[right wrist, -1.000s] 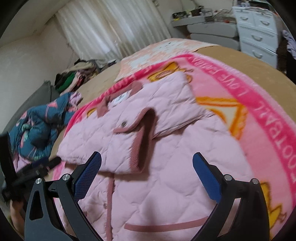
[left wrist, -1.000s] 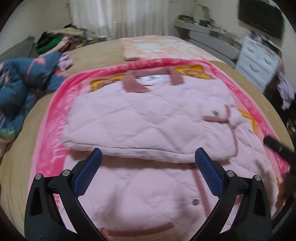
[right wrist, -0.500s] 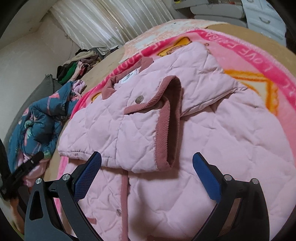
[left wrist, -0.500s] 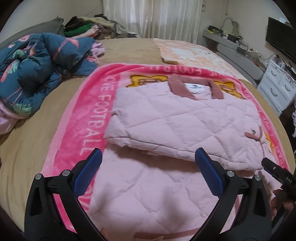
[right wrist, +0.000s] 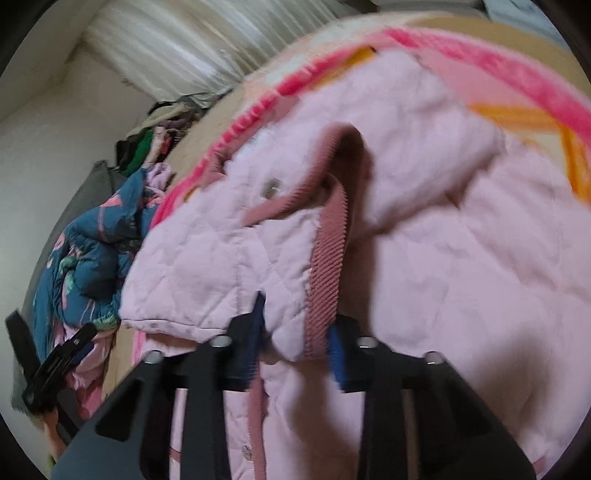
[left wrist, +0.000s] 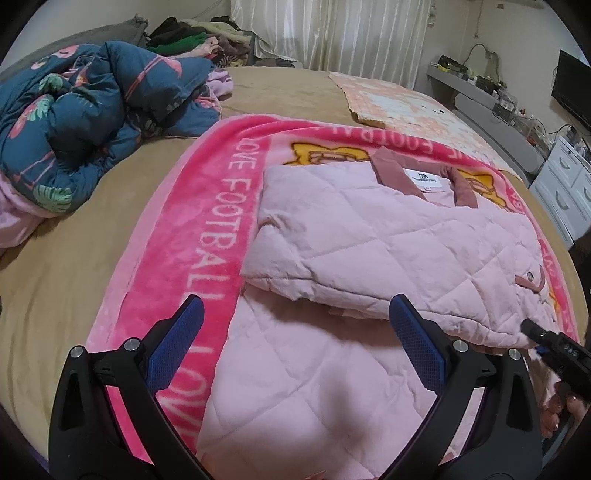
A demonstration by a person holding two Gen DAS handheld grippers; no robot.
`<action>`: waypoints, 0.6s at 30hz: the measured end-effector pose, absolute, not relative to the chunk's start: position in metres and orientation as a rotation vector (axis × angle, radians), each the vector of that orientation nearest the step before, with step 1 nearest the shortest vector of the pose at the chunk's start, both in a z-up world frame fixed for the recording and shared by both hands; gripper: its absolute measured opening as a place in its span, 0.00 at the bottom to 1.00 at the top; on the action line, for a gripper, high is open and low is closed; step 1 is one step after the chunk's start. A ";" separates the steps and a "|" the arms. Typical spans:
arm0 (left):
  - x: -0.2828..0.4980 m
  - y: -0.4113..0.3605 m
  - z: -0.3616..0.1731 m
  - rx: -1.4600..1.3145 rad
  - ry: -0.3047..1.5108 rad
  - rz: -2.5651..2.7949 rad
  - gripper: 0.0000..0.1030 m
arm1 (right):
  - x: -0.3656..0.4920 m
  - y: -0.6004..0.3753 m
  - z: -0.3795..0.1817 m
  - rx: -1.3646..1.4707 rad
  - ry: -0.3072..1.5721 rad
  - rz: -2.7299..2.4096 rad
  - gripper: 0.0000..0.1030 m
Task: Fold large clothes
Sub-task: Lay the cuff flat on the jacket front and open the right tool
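Pale pink quilted jacket with dusty-rose corduroy trim (left wrist: pixel 369 240) spread flat on bright pink fleece blanket with white lettering and yellow cartoon print (left wrist: pixel 207 206), blanket on tan-sheeted bed (left wrist: pixel 74 236). Collar end toward curtains, white neck label visible. One sleeve folded across the body, its cuff with a snap button lying toward the right edge.

Left hand-held gripper (left wrist: pixel 295 339): jaws wide, blue pads apart, nothing between them, hovering over lower left part of jacket and blanket border. No contact visible.

Right hand-held gripper (right wrist: pixel 295 343): jaws just closed down narrow, blue pads pinching the folded sleeve's cuff corner at the corduroy edging. Quilted fabric and ribbed trim bunched between the pads. Right wrist view motion-blurred. Same gripper's black tip seen at right edge of left wrist view, at jacket's edge, with a person's fingers (left wrist: pixel 557 410) below it.

Crumpled dark blue flamingo-and-leaf print duvet (left wrist: pixel 85 110) at bed's left side, well apart from jacket. Pile of mixed clothes (left wrist: pixel 192 37) beyond it near white pleated curtains (left wrist: pixel 332 33). Peach patterned mat (left wrist: pixel 399 99) on bed's far side. White drawer unit (left wrist: pixel 569 184) at right.
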State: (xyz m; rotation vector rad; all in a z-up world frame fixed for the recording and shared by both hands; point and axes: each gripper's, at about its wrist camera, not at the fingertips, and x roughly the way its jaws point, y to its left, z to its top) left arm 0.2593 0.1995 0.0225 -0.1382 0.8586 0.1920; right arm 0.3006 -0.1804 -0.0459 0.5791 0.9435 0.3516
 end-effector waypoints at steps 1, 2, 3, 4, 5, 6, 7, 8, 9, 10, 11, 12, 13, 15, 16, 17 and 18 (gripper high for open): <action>0.261 0.199 0.024 -0.135 0.856 0.190 0.91 | 0.303 -0.178 -0.033 0.534 0.907 0.370 0.20; 0.263 0.198 0.025 -0.131 0.853 0.188 0.91 | 0.307 -0.175 -0.014 0.481 0.860 0.397 0.19; 0.266 0.198 0.028 -0.129 0.849 0.187 0.91 | 0.309 -0.175 -0.003 0.455 0.833 0.411 0.19; 0.268 0.198 0.031 -0.130 0.845 0.185 0.91 | 0.314 -0.174 0.018 0.416 0.784 0.433 0.18; 0.270 0.198 0.033 -0.131 0.840 0.185 0.91 | 0.319 -0.175 0.035 0.391 0.748 0.450 0.18; 0.273 0.198 0.038 -0.134 0.829 0.186 0.91 | 0.325 -0.175 0.056 0.354 0.702 0.467 0.18; 0.274 0.199 0.041 -0.139 0.820 0.186 0.91 | 0.330 -0.176 0.073 0.320 0.664 0.478 0.17; 0.276 0.201 0.046 -0.151 0.806 0.188 0.91 | 0.335 -0.176 0.087 0.287 0.631 0.486 0.16; 0.278 0.202 0.048 -0.158 0.799 0.191 0.91 | 0.340 -0.175 0.103 0.240 0.581 0.494 0.15; 0.281 0.204 0.051 -0.168 0.791 0.196 0.91 | 0.344 -0.176 0.110 0.213 0.557 0.495 0.15; 0.284 0.205 0.053 -0.176 0.787 0.198 0.91 | 0.351 -0.175 0.115 0.186 0.542 0.496 0.15; 0.286 0.206 0.054 -0.181 0.784 0.199 0.91 | 0.358 -0.177 0.116 0.175 0.543 0.494 0.15; 0.289 0.207 0.054 -0.185 0.785 0.202 0.91 | 0.368 -0.179 0.113 0.167 0.556 0.485 0.14; 0.295 0.207 0.053 -0.187 0.794 0.202 0.91 | 0.380 -0.184 0.104 0.163 0.582 0.461 0.14; 0.297 0.206 0.052 -0.184 0.799 0.199 0.91 | 0.386 -0.188 0.095 0.170 0.604 0.446 0.14; 0.299 0.204 0.050 -0.177 0.803 0.199 0.91 | 0.389 -0.191 0.085 0.177 0.625 0.434 0.14; 0.301 0.202 0.049 -0.170 0.806 0.197 0.91 | 0.392 -0.193 0.077 0.185 0.643 0.422 0.14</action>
